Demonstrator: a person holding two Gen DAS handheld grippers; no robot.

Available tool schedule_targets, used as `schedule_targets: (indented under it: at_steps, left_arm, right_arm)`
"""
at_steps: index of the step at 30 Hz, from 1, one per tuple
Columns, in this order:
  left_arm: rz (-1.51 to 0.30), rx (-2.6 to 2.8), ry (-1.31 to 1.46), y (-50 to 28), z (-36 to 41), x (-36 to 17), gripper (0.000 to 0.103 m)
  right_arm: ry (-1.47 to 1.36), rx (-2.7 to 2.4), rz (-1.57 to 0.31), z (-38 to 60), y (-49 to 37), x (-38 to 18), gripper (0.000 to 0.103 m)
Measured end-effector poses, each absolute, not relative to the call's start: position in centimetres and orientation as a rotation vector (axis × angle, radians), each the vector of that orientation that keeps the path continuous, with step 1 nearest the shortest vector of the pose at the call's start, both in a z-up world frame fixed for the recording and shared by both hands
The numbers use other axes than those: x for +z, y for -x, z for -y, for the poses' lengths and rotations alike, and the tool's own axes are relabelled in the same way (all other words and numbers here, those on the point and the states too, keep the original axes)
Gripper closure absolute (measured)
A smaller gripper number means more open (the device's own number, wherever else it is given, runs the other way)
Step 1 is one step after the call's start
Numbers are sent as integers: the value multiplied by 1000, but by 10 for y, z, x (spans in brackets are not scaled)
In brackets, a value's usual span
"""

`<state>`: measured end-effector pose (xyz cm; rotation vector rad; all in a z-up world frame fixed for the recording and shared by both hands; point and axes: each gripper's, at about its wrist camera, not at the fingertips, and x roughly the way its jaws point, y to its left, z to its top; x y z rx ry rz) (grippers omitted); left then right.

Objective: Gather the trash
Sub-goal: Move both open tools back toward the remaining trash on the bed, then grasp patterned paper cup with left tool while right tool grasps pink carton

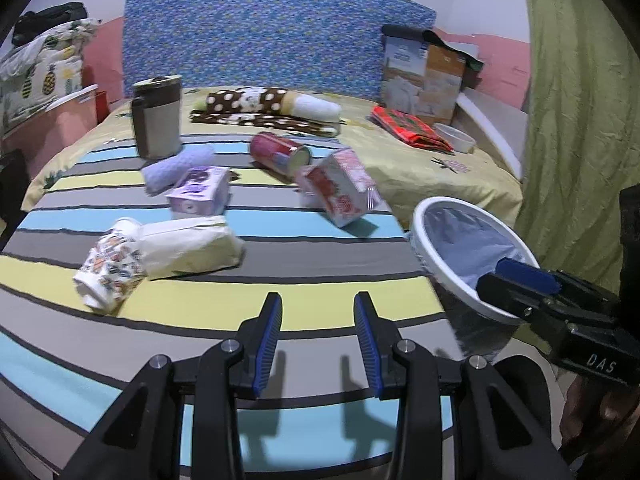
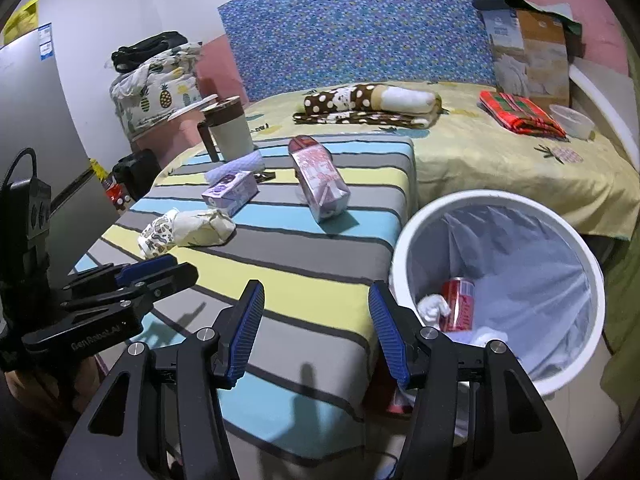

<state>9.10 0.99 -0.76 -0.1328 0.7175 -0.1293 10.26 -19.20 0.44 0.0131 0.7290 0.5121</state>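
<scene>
Both grippers, left gripper (image 1: 318, 344) and right gripper (image 2: 316, 332), hover with fingers open, empty, near the striped bed (image 1: 280, 312); cartons and paper cup (image 1: 108, 268) lie scattered farther out, white bin (image 2: 496, 296) at right within easy dropping reach

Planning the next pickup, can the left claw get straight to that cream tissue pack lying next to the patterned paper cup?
Probably yes. The left claw is open and empty, and only bare striped cover lies between it and the tissue pack; the patterned cup touches one end only.

Striped grey, yellow, blue cloth (image 2: 320, 248); white bin (image 2: 596, 280); red can (image 2: 458, 308); purple carton (image 2: 230, 194); blue-patterned headboard (image 2: 360, 24); polka-dot brown blanket (image 2: 340, 106).
</scene>
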Motion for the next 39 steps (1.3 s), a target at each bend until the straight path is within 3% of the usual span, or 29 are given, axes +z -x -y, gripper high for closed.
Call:
schedule_targets:
  at_steps: [23,39]
  left_arm:
    - [-669,119,189,-97,-121,-13,44]
    - [-824,105,160,-138,-155,-49,40]
  right_arm:
    - [38,530,-723,170,-143,6,35]
    - [114,541,-740,152,-188,-4,35]
